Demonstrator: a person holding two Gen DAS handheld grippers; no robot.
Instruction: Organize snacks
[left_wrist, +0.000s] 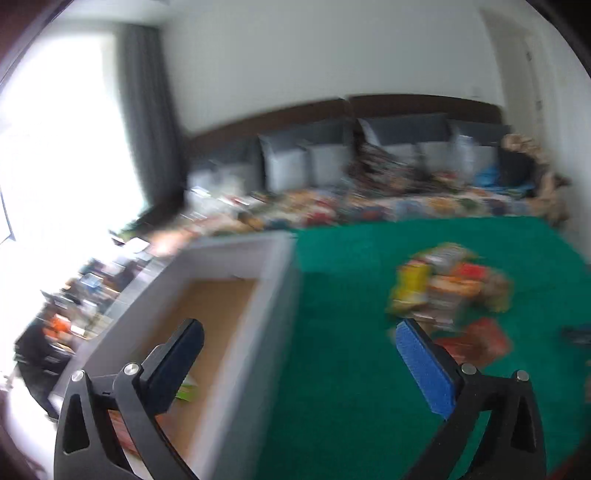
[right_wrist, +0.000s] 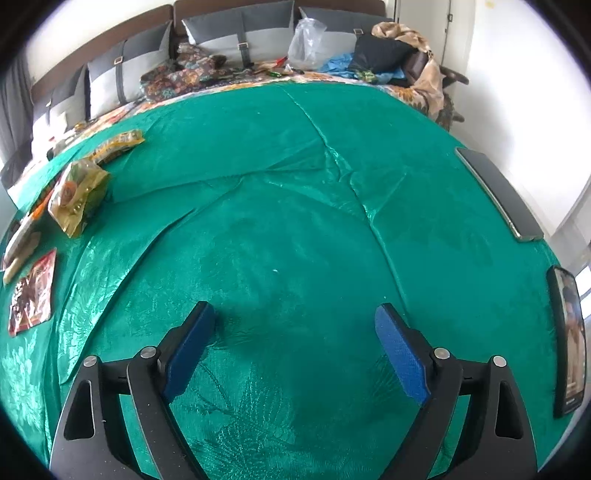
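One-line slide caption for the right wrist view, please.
Right gripper, jaws open and empty, over the green cloth; snack packets lie far left, two phones at right.

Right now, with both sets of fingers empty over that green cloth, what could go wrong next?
Possibly three things. The snack packets lie heaped and overlapping, so the left gripper may pinch two at once. The white box sits right beside it, easy to bump. Two phones rest near the cloth's edge by the right gripper; a sweep might knock them off.
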